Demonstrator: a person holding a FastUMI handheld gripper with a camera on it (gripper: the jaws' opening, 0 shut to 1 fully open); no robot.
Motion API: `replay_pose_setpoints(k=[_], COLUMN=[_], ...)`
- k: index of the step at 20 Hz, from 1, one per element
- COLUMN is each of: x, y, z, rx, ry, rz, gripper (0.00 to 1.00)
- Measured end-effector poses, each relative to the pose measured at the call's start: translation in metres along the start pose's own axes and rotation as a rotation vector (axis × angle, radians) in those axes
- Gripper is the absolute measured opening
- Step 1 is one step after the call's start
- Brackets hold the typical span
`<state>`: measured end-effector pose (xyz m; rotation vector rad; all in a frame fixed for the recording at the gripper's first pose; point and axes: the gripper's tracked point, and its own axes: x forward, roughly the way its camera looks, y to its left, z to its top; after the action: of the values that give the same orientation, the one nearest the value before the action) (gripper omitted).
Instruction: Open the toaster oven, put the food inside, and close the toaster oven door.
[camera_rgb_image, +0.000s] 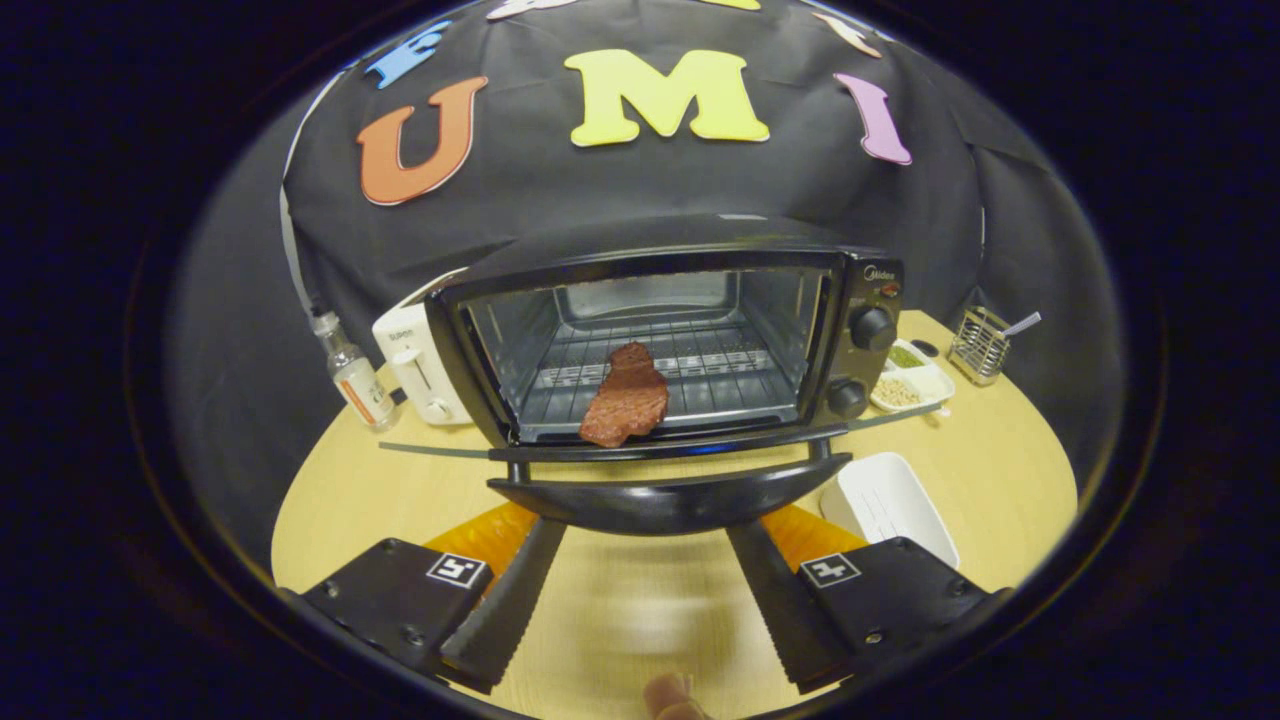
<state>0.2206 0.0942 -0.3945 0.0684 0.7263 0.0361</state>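
The oven stands on a round wooden table, its door dropped flat toward the camera. The door's handle sits just ahead of the fingertips. The oven's two knobs are stacked on its panel, to the right of the cavity. Inside, a wire rack spans the cavity. The meat, a reddish-brown slab, lies on the front of that rack, left of the cavity's middle, with its near end reaching the sill above the door.

The gripper points at the oven from in front of the door. Its fingers are spread wide apart and hold nothing; bare tabletop shows between them.

Left of the oven, touching or nearly touching its side, is a white toaster, and left of that a small clear bottle. Right of the oven's front is an empty white tray. Beside the oven's knob panel lies a divided dish of small foods. Further right of the oven is a wire holder with a utensil in it.
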Motion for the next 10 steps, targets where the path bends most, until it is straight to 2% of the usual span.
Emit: replay_pose_setpoints(k=[3,6,10], x=[0.004,0.010,-0.041], y=[-0.002,-0.009,-0.016], z=[0.023,0.072,0.121], rx=[-0.012,-0.040,-0.013], ry=[-0.039,-0.153,-0.320], rz=[-0.022,-0.050,-0.018], gripper=[0.99,0.99,0.99])
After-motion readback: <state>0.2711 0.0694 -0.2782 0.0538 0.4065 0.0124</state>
